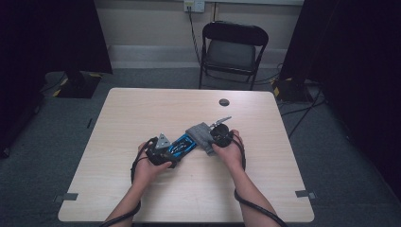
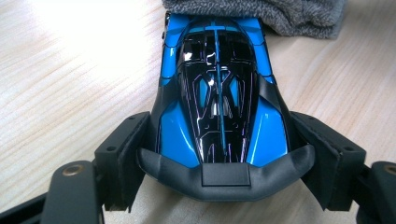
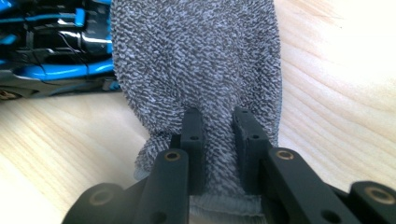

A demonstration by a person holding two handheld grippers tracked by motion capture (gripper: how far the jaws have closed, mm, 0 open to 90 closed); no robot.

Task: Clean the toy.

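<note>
A person seated at a pale wooden worktop [image 1: 142,198] works with a handheld claw in each hand, forearms entering from the near edge in the high view. The left claw [image 2: 219,154] grips a blue and black toy car [image 2: 218,93] across its dark grey end, the jaws spread wide with a pad pressed against each flank of the body. The car lies flat on the worktop, its far end tucked under the edge of a grey towel [image 2: 261,14].

The right claw [image 3: 218,140] is pinched tight on that same folded towel, its two black jaws standing close together with a ridge of the looped grey fabric caught between them. In the right gripper view the towel spreads away from the jaws across the wood grain, and the car lies to the left of it, partly covered by the fabric.

From above, the car [image 1: 182,145] sits near the middle of the worktop, angled between the two hands, with the towel [image 1: 201,136] draped over its far-right end. The left claw [image 1: 161,153] holds the near-left end, while the right claw [image 1: 218,137] sits over the towel. A small dark round disc [image 1: 224,102] lies well apart near the worktop's far edge. Beyond it a black folding chair [image 1: 234,49] stands against the wall.
</note>
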